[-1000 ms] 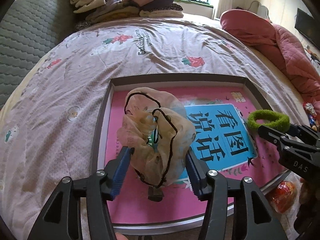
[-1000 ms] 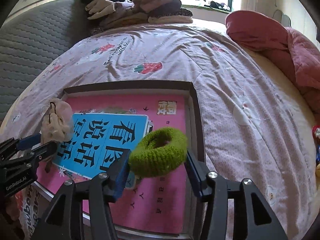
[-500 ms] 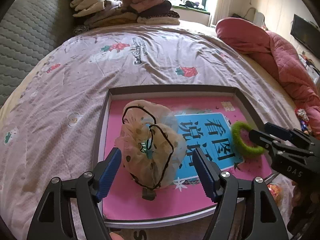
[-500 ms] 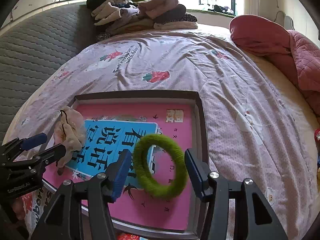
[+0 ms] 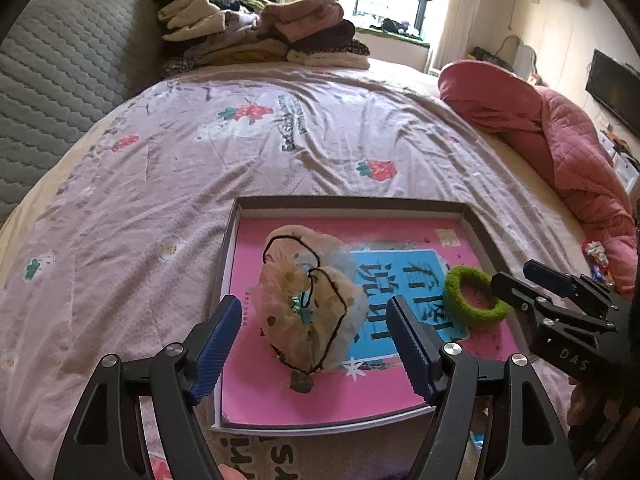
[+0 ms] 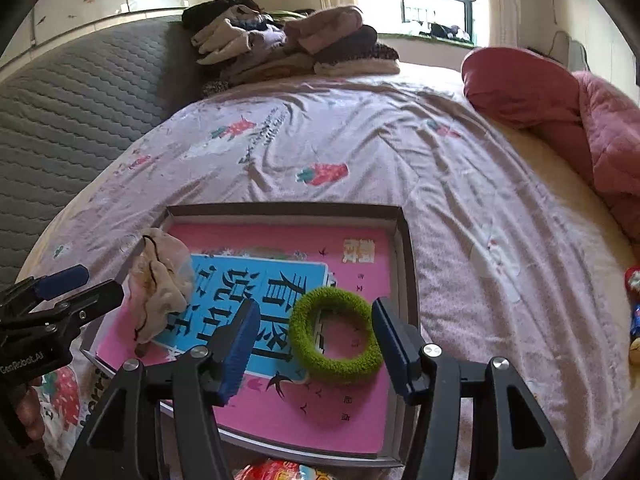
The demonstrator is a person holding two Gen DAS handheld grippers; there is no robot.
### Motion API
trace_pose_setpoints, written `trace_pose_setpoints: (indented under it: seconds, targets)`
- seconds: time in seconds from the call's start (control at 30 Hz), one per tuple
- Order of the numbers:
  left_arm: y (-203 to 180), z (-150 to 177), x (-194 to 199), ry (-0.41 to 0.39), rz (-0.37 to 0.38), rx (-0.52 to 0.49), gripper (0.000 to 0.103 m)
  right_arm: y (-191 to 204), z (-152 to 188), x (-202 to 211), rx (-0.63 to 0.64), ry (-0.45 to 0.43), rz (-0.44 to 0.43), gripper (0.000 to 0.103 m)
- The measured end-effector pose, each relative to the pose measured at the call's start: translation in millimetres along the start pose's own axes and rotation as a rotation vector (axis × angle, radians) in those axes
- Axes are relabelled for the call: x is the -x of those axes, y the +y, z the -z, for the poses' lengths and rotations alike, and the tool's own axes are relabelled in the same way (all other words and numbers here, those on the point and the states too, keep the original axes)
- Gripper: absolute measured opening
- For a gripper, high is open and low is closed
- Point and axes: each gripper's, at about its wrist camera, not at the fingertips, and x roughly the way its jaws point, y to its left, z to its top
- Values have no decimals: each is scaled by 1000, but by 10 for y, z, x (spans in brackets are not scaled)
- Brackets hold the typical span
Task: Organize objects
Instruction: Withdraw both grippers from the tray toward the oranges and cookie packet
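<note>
A shallow grey tray (image 5: 352,202) (image 6: 280,208) with a pink and blue book in it lies on the bed. On the book's left part rests a beige sheer scrunchie (image 5: 308,308) (image 6: 160,280) with black trim. My left gripper (image 5: 312,320) (image 6: 80,284) hovers over it, open wide, pads clear of the fabric on both sides. A fuzzy green scrunchie (image 6: 340,368) (image 5: 480,316) lies flat on the book's right part. The right gripper (image 6: 316,320) (image 5: 532,292) straddles it with jaws opening and pads off it.
A pile of folded clothes (image 5: 260,36) sits at the bed's far end against a grey quilted headboard (image 5: 60,80). A red quilt (image 5: 560,140) is bunched along the right side. Small toys or packets (image 6: 636,280) lie at the right edge, and a snack packet (image 6: 272,472) below the tray.
Both grippers have let go and lifted back from the tray. The beige scrunchie is now free between wide jaws, and the green scrunchie has dropped flat onto the book.
</note>
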Motion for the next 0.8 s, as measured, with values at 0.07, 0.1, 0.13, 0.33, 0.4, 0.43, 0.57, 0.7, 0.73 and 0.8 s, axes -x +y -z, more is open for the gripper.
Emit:
trace_pose_setpoints:
  seconds: [0.07,0.1,0.13,0.33,0.4,0.43,0.57,0.7,0.73,0.8]
  targets:
    - [-30,-6,79,-13,2,-10,76,23,-13,57,-1,-12,-15,58]
    - [-47,-6,116,-19,1,-16,76,37,-20,83,0,-15,-17,58]
    - [-69,-7,168,-29,-2,-25,76,52,-26,119,3,-21,-20,58]
    - [-132,7,412,-78,-7,-46,76,128,-43,323,29,-60,-26,58]
    - [-149,25,471,-89,-12,-57,76,140,-42,390,33,-70,-27,58]
    - [-156,42,503,-96,-19,-63,76,142,-42,411,37,-75,-28,58]
    - [-140,93,544,-94,-28,-69,76,158,-21,487,46,-85,-31,58]
    - [-101,158,561,-89,-36,-55,76,172,18,547,52,-90,-37,58]
    - [-95,178,570,-88,-38,-55,76,171,29,563,52,-90,-39,58]
    - [-95,210,593,-91,-44,-57,76,184,54,609,55,-95,-45,58]
